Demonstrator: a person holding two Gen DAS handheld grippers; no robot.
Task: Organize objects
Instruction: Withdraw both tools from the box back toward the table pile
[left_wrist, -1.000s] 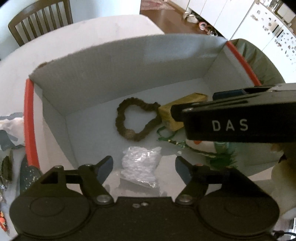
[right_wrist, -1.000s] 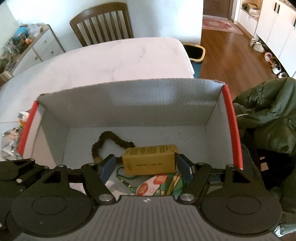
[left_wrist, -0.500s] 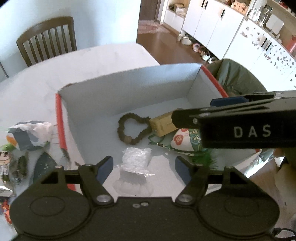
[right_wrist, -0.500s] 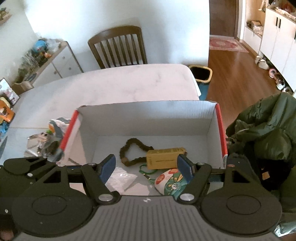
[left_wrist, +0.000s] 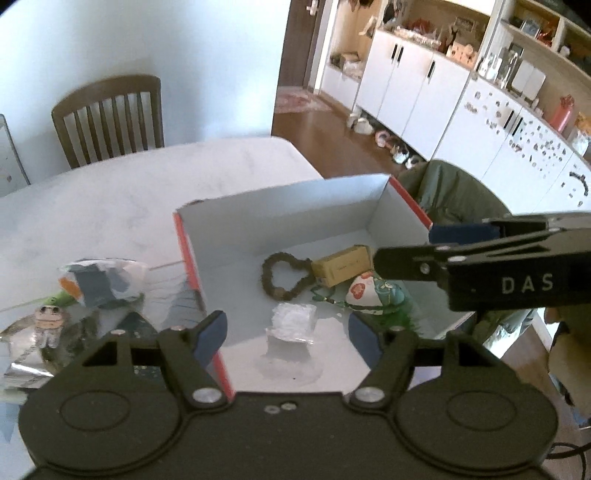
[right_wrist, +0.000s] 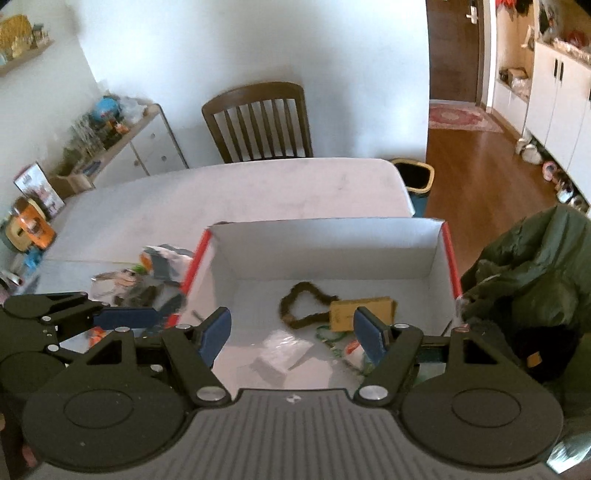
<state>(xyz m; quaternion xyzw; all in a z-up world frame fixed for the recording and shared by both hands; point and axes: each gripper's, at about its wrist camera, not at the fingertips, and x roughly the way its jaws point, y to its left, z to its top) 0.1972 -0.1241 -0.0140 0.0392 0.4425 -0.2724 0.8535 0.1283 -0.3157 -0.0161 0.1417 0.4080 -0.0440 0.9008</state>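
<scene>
Both tools, left (left_wrist: 286, 330) and right (right_wrist: 291, 332), hang empty with jaws apart above the box (left_wrist: 280, 218) at frame centre, so the next move likely means reaching left for the tabletop packets (left_wrist: 99, 280).

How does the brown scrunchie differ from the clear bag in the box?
The scrunchie is a dark, fuzzy open loop; the bag is a flat, see-through packet with white contents. The scrunchie lies nearer the far wall, the bag nearer the grippers. Both rest on the floor of the box, ungripped.
</scene>
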